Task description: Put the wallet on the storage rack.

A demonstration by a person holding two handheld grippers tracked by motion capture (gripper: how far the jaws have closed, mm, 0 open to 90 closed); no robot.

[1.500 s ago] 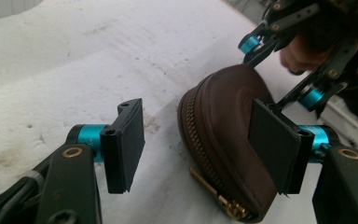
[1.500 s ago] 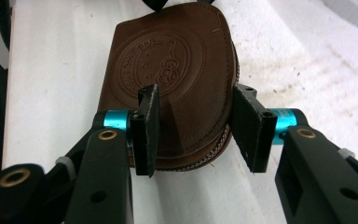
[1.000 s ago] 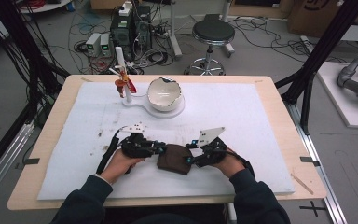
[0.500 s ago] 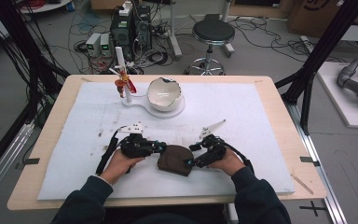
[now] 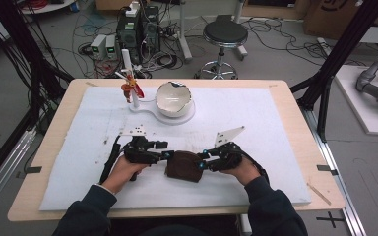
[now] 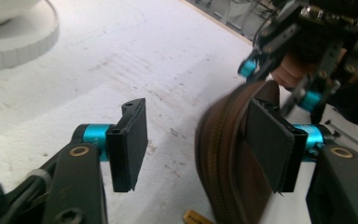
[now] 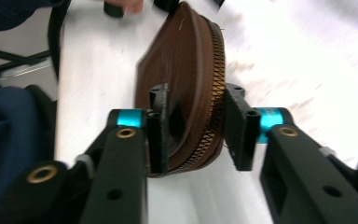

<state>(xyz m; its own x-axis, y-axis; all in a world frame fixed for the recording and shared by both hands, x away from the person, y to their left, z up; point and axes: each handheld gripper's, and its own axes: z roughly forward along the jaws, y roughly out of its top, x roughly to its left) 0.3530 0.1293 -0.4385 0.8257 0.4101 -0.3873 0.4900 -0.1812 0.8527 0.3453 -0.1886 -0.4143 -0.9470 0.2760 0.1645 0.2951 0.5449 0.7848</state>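
Gripping the brown zip pouch [image 5: 183, 166] from both ends seems to be the step in hand. The pouch lies at the lower middle of the high view, on the white mat [image 5: 256, 118] that covers the worktop [image 5: 295, 105], between the person's two hands.

In the right gripper view the right gripper [image 7: 193, 126] straddles the pouch's edge, one jaw against the brown face and the other just beside the zip teeth [image 7: 216, 93]; the jaws look close to clamped, yet a thin gap shows on the zip side, so the hold is not yet firm. Closing squarely across the seam, not on the teeth alone, would likely keep the pouch from twisting.

In the left gripper view the left gripper [image 6: 205, 140] stands wide open, its far jaw touching the pouch's rounded end at the right of the frame, its near jaw over bare mat. It probably needs to slide further over the edge before closing, or it may only push the pouch away.

A white bowl [image 5: 173, 98] sits well apart at the upper middle.
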